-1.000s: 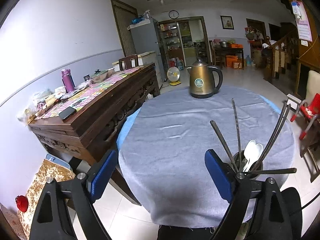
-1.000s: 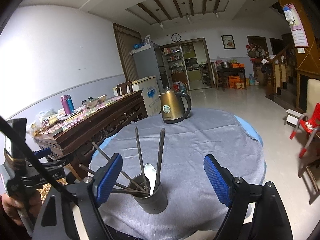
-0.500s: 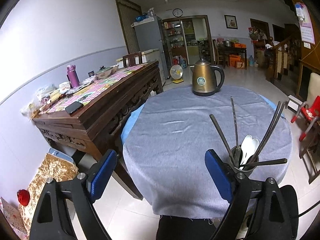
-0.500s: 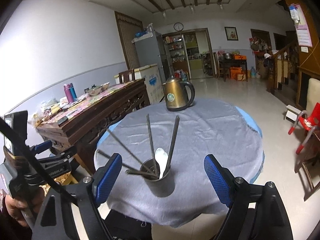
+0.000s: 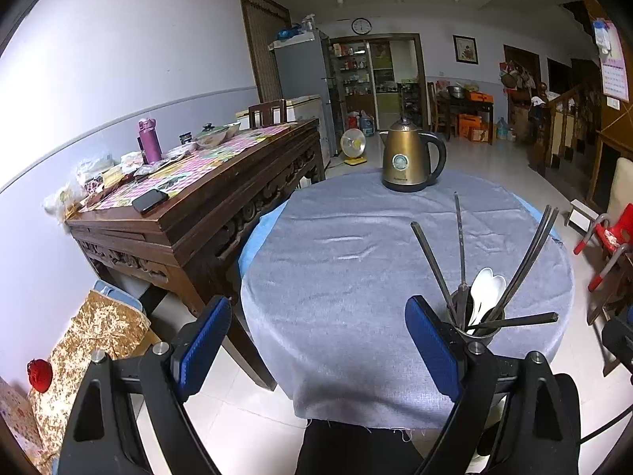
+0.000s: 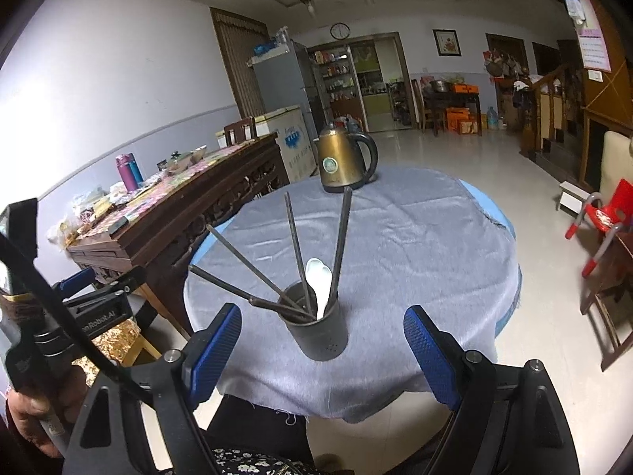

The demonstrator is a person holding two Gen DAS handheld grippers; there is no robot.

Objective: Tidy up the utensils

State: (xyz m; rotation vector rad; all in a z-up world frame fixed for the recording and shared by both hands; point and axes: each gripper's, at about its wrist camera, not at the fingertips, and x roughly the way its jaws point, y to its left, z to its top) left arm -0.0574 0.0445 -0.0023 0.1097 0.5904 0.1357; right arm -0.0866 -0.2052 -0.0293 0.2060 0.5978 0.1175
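Both claws are spread wide and grasp nothing: the left gripper (image 5: 318,338) hangs over the near edge of the round table (image 5: 356,277), its blue pads (image 5: 203,342) well apart with only grey cloth and floor between them, and the right gripper (image 6: 322,346) is just as wide, its jaws standing either side of the utensil holder (image 6: 316,326) without touching it. That dark cylindrical holder stands upright near the front edge of the table, on the grey tablecloth (image 6: 395,245). From it several dark chopsticks (image 6: 294,237) fan out, some nearly upright, others leaning low toward the left in the right wrist view, and a white spoon (image 6: 318,277) stands among them, bowl up. In the left wrist view the same holder (image 5: 480,330) sits just past the right-hand finger, partly hidden by it, with the chopsticks (image 5: 459,245) splayed above and the white spoon (image 5: 484,289) showing between them. At the far side of the table stands a bronze kettle (image 6: 344,162), well apart from the holder. Left of the round table is a carved wooden sideboard (image 5: 190,213) crowded with small things, among them a purple bottle (image 5: 148,140) and a dark phone (image 5: 150,200). A person's hand (image 6: 33,415) grips the handle of the left gripper at the lower left of the right wrist view. A red chair (image 6: 605,213) stands on the pale floor to the right.
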